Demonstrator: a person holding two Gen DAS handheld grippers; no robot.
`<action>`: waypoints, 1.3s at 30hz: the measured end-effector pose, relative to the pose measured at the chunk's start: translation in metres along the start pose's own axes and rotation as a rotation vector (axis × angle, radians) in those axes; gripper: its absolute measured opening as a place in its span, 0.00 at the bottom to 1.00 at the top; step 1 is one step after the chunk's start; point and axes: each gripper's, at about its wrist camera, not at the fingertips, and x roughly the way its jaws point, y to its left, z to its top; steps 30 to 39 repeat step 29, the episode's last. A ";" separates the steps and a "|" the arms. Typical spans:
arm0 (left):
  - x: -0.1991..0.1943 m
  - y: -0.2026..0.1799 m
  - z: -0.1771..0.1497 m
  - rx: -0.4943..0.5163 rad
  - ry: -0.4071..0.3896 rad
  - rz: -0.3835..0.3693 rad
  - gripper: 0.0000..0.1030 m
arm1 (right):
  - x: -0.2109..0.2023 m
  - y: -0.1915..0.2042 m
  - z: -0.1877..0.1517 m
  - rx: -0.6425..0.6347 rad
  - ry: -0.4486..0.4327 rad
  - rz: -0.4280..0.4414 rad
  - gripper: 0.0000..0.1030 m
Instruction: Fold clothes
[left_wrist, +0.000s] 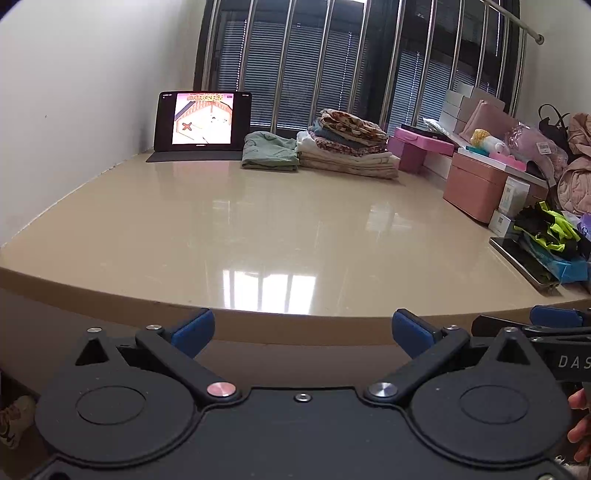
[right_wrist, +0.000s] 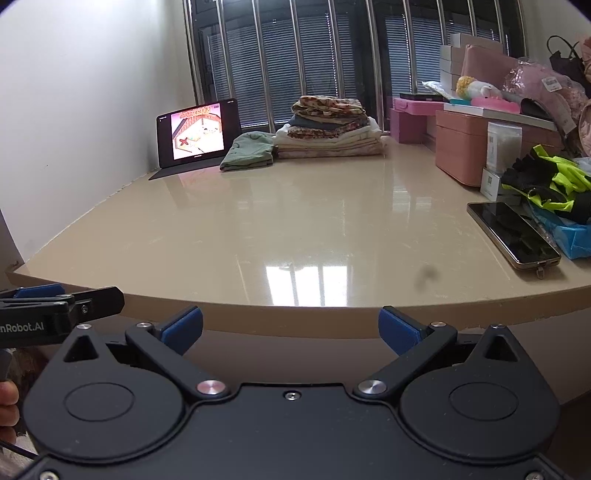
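Observation:
A stack of folded clothes (left_wrist: 347, 147) (right_wrist: 328, 127) sits at the far side of the beige table (left_wrist: 258, 229) (right_wrist: 295, 221), with a folded green garment (left_wrist: 269, 151) (right_wrist: 249, 151) to its left. My left gripper (left_wrist: 303, 332) is open and empty, held just off the table's near edge. My right gripper (right_wrist: 291, 328) is also open and empty at the near edge, to the right of the left one. The right gripper's side (left_wrist: 554, 321) shows in the left wrist view; the left gripper's side (right_wrist: 55, 299) shows in the right wrist view.
A lit tablet (left_wrist: 203, 122) (right_wrist: 197, 133) stands at the far left. A phone (left_wrist: 524, 266) (right_wrist: 513, 232) lies at the right edge beside black and neon-yellow fabric (left_wrist: 550, 225) (right_wrist: 546, 181). Pink boxes (left_wrist: 476, 184) (right_wrist: 461, 144) and bags line the right side.

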 end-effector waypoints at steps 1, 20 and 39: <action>0.000 0.000 0.000 0.000 0.000 0.001 1.00 | 0.000 0.000 0.000 -0.001 0.000 0.001 0.99; -0.004 0.001 -0.001 -0.007 -0.007 0.001 1.00 | -0.006 0.006 0.000 -0.021 -0.015 0.011 0.99; -0.007 0.002 -0.002 -0.016 -0.016 -0.011 1.00 | -0.007 0.005 -0.001 -0.022 -0.014 0.015 0.99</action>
